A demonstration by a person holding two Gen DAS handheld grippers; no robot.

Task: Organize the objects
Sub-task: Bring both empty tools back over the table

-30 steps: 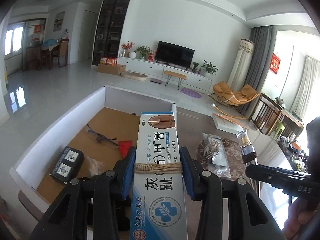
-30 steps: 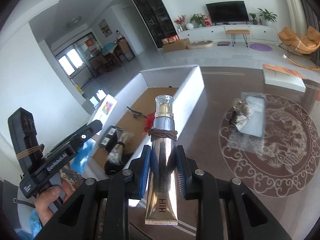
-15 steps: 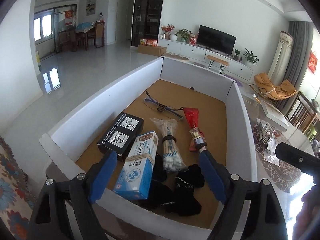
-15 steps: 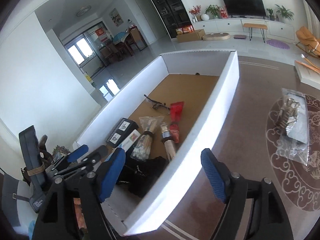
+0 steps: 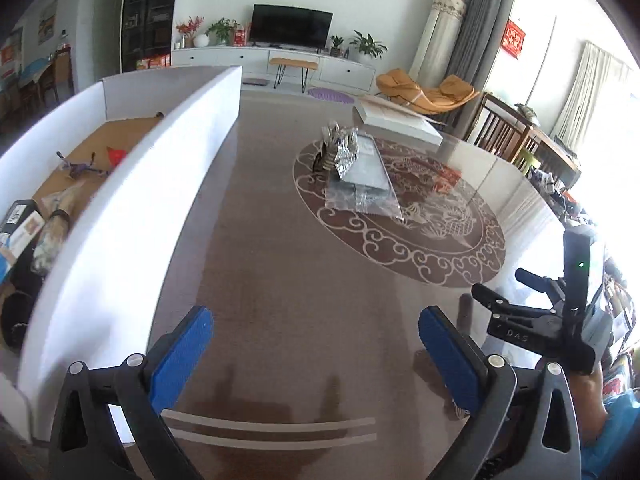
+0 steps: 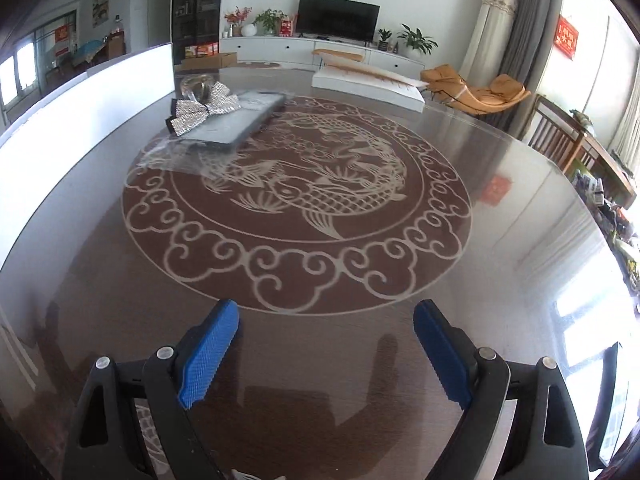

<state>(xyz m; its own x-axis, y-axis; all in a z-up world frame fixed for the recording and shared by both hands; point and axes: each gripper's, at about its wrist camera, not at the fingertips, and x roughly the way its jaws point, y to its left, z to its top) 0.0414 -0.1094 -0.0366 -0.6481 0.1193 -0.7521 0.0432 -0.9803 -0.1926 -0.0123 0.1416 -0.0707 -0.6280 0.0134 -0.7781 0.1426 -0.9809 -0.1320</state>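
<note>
Both tongs had let go of their loads since a second before: the left gripper [image 5: 316,344], which had been clamped on a blue-and-white carton, and the right gripper [image 6: 326,344], which had been pinching a gold tube, now stood released, their jaws having just been opening, with nothing between the blue pads in either wrist view. Half a second back both cameras had looked down into the box [image 5: 132,184], where the carton and tube already lay among the other things; now both looked out over the bare brown table [image 5: 280,280] to the right of the box's long white wall. That read as two items filed and the hands going back for more. What seemed left to organize was the bagged item [image 6: 224,120], a grey flat pack in clear plastic with a glittery silver bow [image 6: 204,110] on its end, lying on the far side of the table's round fish pattern, close to the box wall. It lay well ahead of both tongs and apart from them; from the right gripper it sat ahead and to the left, from the left one ahead and slightly right [image 5: 356,168]. The right gripper also showed at the right edge of the left view [image 5: 532,312].
</note>
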